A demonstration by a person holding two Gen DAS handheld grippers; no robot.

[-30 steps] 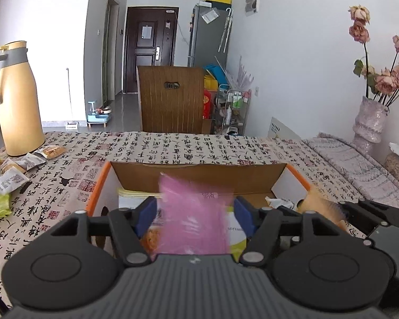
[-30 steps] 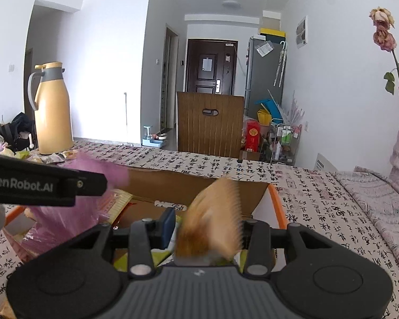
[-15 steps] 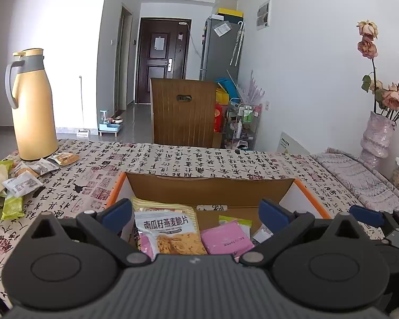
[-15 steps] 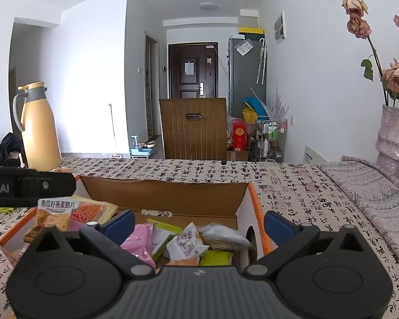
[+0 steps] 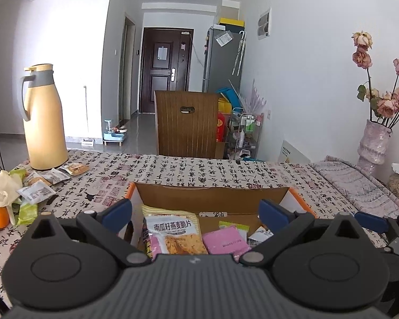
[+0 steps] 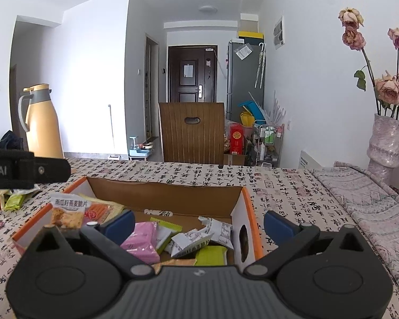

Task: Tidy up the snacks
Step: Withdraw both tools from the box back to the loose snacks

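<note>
Over the cardboard box [image 5: 212, 199] near the surface's [image 5: 173, 167] front edge, both claws, left claw [image 5: 195, 211] and right claw [image 6: 199, 223], have just sprung open, released; pink packet [image 6: 142, 240] lies inside. Next, probably fetch loose packets [image 5: 37, 186] at the left edge, gripping mid-wrapper

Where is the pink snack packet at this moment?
The pink snack packet lies inside the cardboard box, just right of the oat crisps bag; in the right wrist view it sits left of centre.
</note>
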